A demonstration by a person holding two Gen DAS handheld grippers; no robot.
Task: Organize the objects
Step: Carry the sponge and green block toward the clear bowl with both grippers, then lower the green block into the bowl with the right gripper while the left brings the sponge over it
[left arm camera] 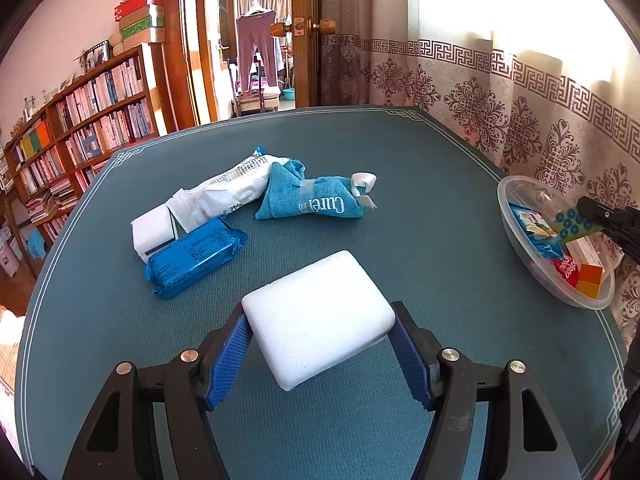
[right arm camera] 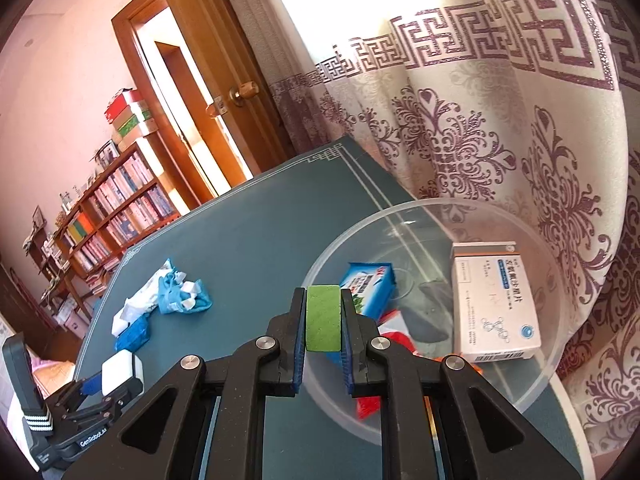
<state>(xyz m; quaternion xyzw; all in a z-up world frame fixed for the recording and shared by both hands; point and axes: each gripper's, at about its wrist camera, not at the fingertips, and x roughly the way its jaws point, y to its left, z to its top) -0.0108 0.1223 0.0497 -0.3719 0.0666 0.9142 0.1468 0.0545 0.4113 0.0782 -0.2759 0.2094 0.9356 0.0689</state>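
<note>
The left hand-held gripper is spread wide and clamps a white foam block between its blue pads, held just above the green surface. Beyond the block, going left to right, lie four things in a cluster: one small white box, one blue foil packet touching that box, one white plastic pouch, and one blue cloth bag with a white ribbon. Well right of the block, at the surface's edge by the curtain, stands one clear plastic bowl. The right hand-held gripper is nearly closed, pinching a thin green card above the bowl's near rim. Inside the bowl lie one blue snack packet, one white medicine box, and red and orange packaging partly hidden behind the fingers.
</note>
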